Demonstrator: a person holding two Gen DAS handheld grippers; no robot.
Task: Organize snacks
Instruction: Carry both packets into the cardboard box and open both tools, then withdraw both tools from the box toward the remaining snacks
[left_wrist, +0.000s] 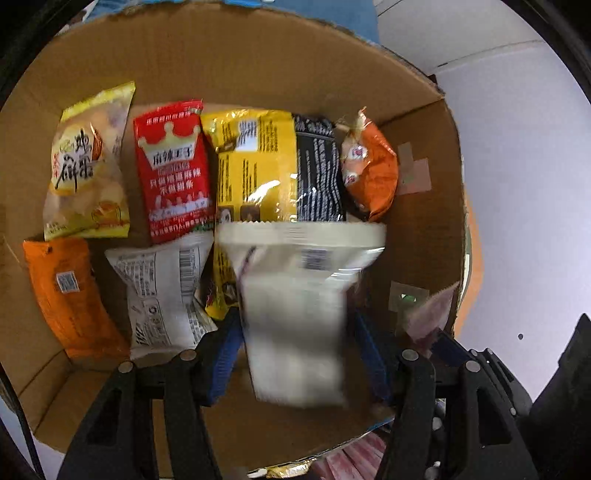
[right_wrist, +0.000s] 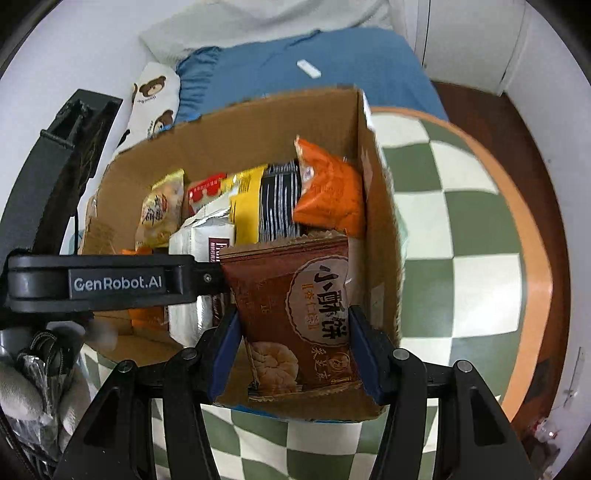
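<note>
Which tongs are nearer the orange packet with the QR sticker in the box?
Left. The left tongs sit inside the cardboard box with a white packet between them, beside the orange packet. The right tongs are at the box's other side, around a brown packet.

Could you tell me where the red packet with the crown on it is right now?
In the left wrist view, the red crown packet lies inside the cardboard box, between the pale yellow packet and the yellow-and-black packet.

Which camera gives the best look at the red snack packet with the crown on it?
The left wrist view: the red packet lies flat in the cardboard box, its whole front visible. In the right wrist view only its top edge peeks out behind other packets.
</note>
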